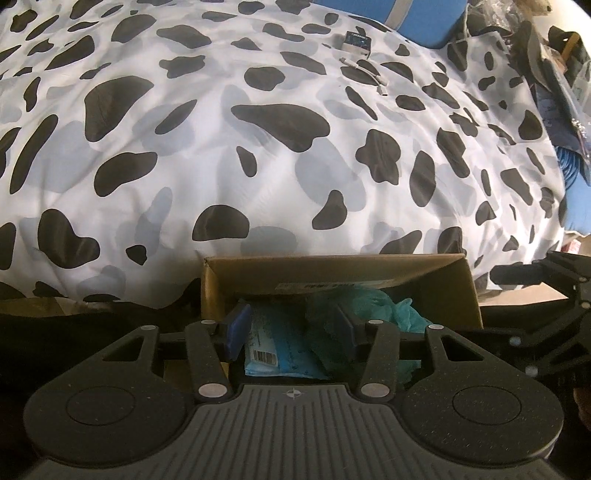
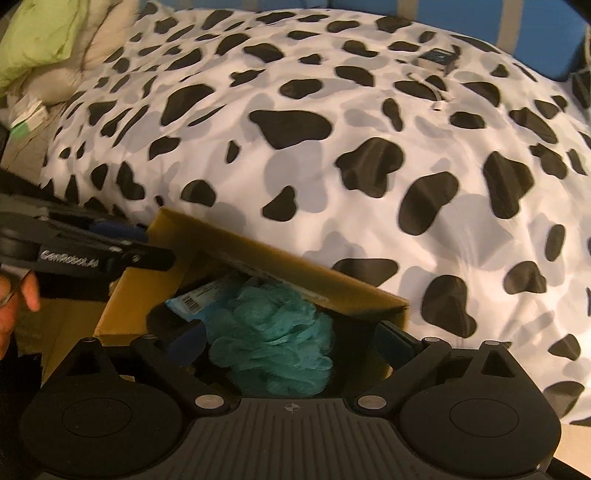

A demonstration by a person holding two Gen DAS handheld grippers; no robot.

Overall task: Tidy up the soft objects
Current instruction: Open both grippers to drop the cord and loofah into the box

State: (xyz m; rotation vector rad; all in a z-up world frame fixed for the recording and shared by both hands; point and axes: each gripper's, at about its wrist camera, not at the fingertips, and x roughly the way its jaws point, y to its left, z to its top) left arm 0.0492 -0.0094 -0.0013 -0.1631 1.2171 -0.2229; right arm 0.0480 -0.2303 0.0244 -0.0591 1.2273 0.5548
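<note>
A brown cardboard box stands against the bed. In it lie a light blue packet with a barcode and a teal mesh bath sponge. My left gripper is open over the box, its blue pads either side of the packet, holding nothing. In the right wrist view the box holds the sponge and the packet. My right gripper is open wide above the sponge, apart from it. The left gripper shows at the left there.
A cow-print duvet covers the bed behind the box. A small dark box and a white cable lie on it far back. Blue pillows, a green cushion and clutter sit at the edges.
</note>
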